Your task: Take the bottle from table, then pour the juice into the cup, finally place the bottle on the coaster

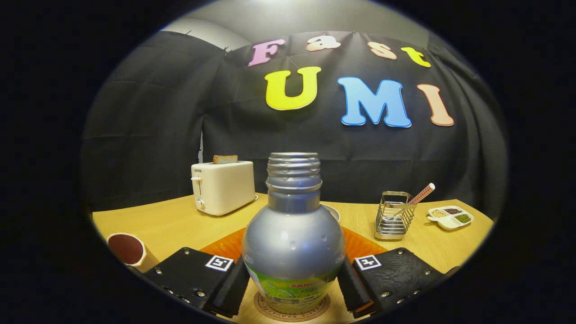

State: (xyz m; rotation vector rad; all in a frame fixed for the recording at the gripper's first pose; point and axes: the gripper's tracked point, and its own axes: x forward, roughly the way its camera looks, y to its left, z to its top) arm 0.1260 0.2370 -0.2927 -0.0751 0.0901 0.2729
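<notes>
Bottle stands on coaster, jaws closed against its sides.

A cream toaster stands upright at the far left of the wooden surface, with one slice of bread protruding from its top slot. A wire basket holder stands on the far right side and contains a checked straw that leans to the right. Just beside the holder, further right, lies a white divided dish; its three compartments hold small portions of seeds or spices. An orange mat lies at mid-surface, with a white bowl partly visible beyond it.
</notes>
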